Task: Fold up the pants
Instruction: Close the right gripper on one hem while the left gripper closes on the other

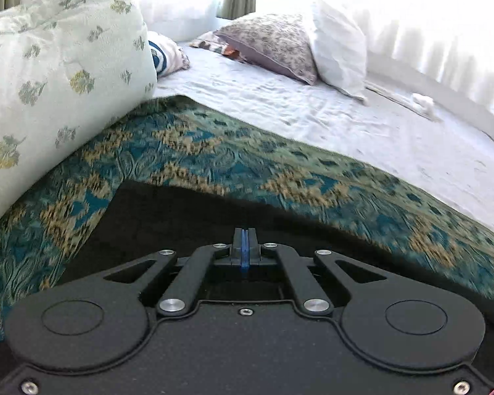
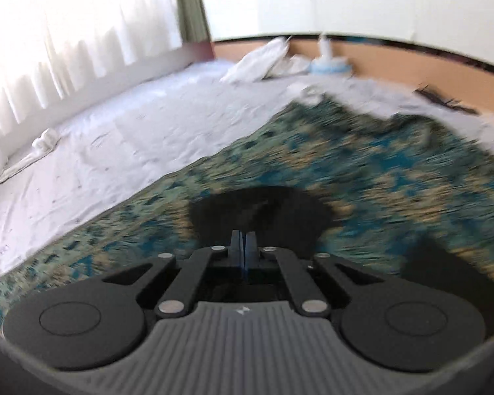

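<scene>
The pants (image 1: 233, 154) are of teal, green and gold patterned cloth and lie spread on a white bed sheet (image 1: 362, 125). They also show in the right wrist view (image 2: 362, 164), blurred by motion. My left gripper (image 1: 245, 232) is shut, just above the cloth over its own dark shadow. My right gripper (image 2: 243, 233) is shut too, low over the cloth. Whether either pinches cloth is hidden by the fingers.
A bulky floral quilt (image 1: 56, 75) lies against the pants at the left. Pillows (image 1: 280, 46) sit at the far end. White curtains (image 2: 66, 33) run along one side. White cloths (image 2: 263, 59) and a wooden board (image 2: 395, 56) lie at the bed's far edge.
</scene>
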{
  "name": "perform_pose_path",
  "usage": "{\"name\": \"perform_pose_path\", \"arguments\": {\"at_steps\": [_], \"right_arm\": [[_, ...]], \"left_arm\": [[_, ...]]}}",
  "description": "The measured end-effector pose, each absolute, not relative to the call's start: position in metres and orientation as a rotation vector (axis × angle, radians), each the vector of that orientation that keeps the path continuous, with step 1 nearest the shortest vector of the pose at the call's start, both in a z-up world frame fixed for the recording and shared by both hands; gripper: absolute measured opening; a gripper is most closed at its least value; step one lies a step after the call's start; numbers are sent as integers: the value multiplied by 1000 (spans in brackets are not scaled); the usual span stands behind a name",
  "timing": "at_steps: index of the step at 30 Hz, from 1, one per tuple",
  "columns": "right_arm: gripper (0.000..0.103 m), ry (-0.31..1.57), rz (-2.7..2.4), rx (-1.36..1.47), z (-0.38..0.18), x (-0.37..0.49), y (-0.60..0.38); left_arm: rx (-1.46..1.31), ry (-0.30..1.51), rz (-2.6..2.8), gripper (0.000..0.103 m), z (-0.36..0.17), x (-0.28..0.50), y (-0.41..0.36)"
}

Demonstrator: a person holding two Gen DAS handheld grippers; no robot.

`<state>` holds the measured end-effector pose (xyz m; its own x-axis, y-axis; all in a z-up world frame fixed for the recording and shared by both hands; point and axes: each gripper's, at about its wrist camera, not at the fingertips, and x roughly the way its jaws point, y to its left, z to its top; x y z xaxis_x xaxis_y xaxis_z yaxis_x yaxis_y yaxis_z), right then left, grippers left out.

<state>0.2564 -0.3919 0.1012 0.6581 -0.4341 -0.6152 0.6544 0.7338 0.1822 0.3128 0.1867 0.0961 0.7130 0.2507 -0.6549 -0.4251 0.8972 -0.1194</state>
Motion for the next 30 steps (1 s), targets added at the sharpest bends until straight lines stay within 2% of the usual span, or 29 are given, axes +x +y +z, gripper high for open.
{"name": "perform_pose_path", "arguments": {"at_steps": [2,5,7,9,10,11,12,14,15,24,30], "right_arm": [[3,586,-644,426,99,231,-407],[3,602,-638,453,93,211,-424],[12,618,-596,507,87,207,-432],[20,608,-549,573,82,207,-438],[31,604,-533,591,80,210,-438],[51,603,-519,599,78,213,-437],[59,610,-500,593,76,220,-434],[62,628,-479,550,72,236,-425],[67,636,-472,525,70,243,-419],[89,669,-442,259,42,308,-376],[91,678,-518,189,21,333,-369]], "left_arm": [[-288,694,350,2,93,303,189],[-354,691,306,12,88,294,192],[-388,692,296,28,86,294,191],[-386,690,313,60,86,299,187],[-380,687,332,65,85,304,184],[-376,688,351,73,85,309,183],[-379,691,372,80,83,316,181],[-404,703,391,86,79,332,181],[-426,709,401,87,75,341,183],[-580,748,581,96,39,405,209],[-571,723,680,103,21,429,209]]}}
